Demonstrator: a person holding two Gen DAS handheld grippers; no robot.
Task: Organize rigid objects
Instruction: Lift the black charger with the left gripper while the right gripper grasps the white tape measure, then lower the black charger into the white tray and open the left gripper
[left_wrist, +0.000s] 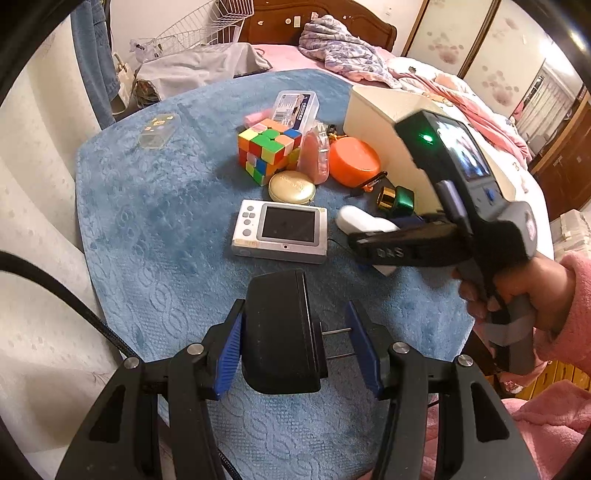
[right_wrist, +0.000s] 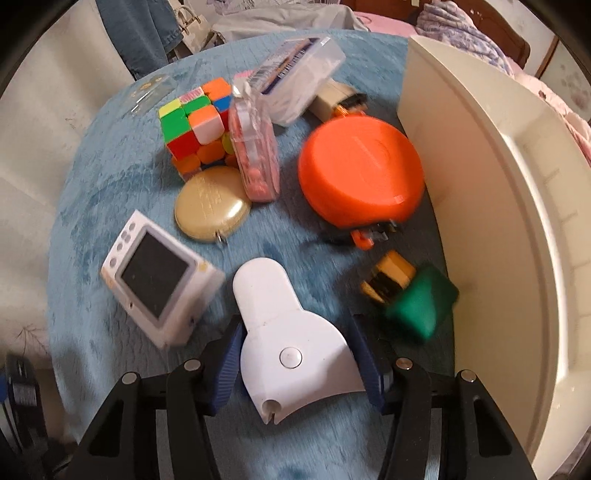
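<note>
Between the right claw (right_wrist: 301, 363), a white flared gadget (right_wrist: 291, 332).

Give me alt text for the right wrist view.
The right gripper closes on a white handheld device on a blue cloth. Beyond lie a puzzle cube, an orange case, a small screen gadget and a cream bin.

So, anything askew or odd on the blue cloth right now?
Yes: the Rubik's cube has one layer twisted partway, so its faces don't line up. The clear plastic box sits tilted, propped on neighbouring items instead of flat.
</note>
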